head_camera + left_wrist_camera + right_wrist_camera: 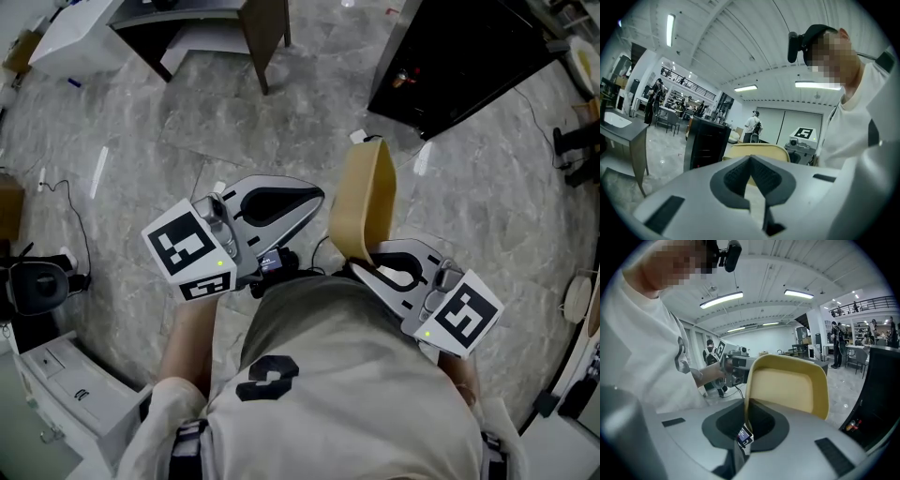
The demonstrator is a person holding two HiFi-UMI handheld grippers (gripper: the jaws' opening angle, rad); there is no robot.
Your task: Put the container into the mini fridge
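Right gripper view — tool on container

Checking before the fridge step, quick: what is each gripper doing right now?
Left gripper: closed, nothing between its jaws.
Right gripper: closed on the rim of the yellow container.

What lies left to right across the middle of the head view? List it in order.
Left gripper → yellow container → right gripper, whose jaws pinch the container's lower edge.
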